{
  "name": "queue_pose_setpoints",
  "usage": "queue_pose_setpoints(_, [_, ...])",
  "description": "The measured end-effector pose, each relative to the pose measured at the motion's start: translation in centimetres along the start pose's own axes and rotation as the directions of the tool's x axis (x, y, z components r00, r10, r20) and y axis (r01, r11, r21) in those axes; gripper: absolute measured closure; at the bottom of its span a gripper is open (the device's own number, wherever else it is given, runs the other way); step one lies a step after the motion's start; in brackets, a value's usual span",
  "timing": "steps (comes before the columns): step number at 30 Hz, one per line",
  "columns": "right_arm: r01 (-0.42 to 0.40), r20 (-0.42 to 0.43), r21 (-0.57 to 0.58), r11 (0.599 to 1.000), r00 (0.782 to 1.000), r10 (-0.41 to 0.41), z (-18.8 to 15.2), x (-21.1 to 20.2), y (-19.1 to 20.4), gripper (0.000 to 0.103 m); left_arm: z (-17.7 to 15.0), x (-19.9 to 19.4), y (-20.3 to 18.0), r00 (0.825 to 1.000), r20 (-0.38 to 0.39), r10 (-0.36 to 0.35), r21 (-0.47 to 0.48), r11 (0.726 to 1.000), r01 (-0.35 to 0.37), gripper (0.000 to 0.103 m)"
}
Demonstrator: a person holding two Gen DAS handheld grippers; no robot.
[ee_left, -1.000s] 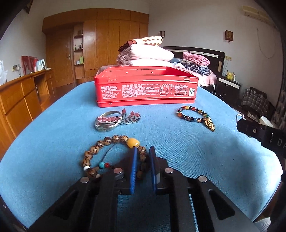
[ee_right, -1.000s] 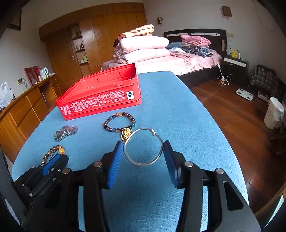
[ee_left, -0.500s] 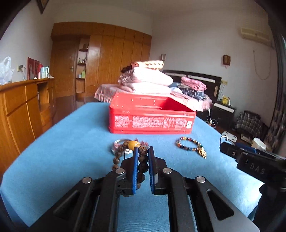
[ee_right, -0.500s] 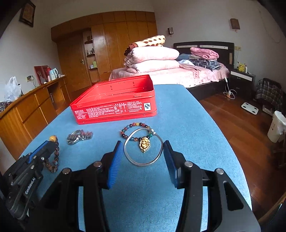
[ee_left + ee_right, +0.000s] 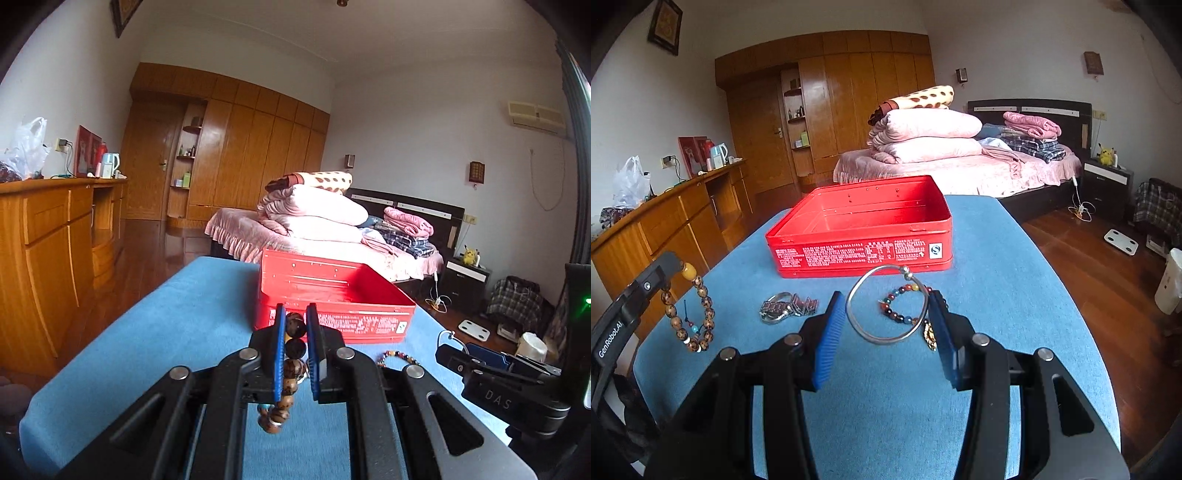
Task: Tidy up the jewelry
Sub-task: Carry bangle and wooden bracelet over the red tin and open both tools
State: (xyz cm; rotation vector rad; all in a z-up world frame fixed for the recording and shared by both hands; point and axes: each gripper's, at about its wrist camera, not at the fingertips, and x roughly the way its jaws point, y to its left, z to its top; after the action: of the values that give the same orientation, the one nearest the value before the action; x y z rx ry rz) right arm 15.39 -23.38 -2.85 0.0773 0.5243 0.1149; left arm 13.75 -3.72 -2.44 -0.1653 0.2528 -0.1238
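Metal watch (image 5: 788, 312) lies on the blue tablecloth (image 5: 1015, 266) at 10 o'clock from the right gripper (image 5: 888, 325); multicoloured bead bracelet (image 5: 899, 301) with a gold pendant lies just past its fingers, seen partly through the bangle. Red tin (image 5: 862, 236), lid off, stands at 12 o'clock, nothing between it and either gripper. Room: wooden wardrobe (image 5: 827, 96), sideboard at 9 o'clock, bed (image 5: 960, 166) stacked with pink quilts behind the tin, wood floor at 3 o'clock. Left gripper (image 5: 295, 334) — blue pads clamped on the wooden bead bracelet (image 5: 291, 363), which hangs off the cloth, the tin straight ahead. Right gripper — fingers wide, pads pressing both sides of the silver bangle (image 5: 886, 304), held flat above the cloth.
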Motion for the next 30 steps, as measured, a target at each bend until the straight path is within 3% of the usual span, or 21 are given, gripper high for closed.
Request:
queue_pose_setpoints(12, [-0.048,0.021,-0.002,0.999,0.999,0.048,6.7,4.3,-0.1,0.058,4.2,6.4,-1.7,1.0,0.006,-0.008,0.018,1.0,0.007,0.092])
queue_pose_setpoints(22, [-0.037,-0.032,-0.002,0.999,0.999,0.037,10.3,11.8,-0.8,0.058,5.6,16.1,-2.4,0.991,-0.134,-0.008,0.025,1.0,0.012,0.092])
queue_pose_setpoints(30, [-0.023,-0.09,0.009,1.0,0.996,0.024,10.5,16.3,-1.1,0.057,5.5,20.5,-2.5,0.983,-0.173,-0.065,0.0,0.998,0.066,0.092])
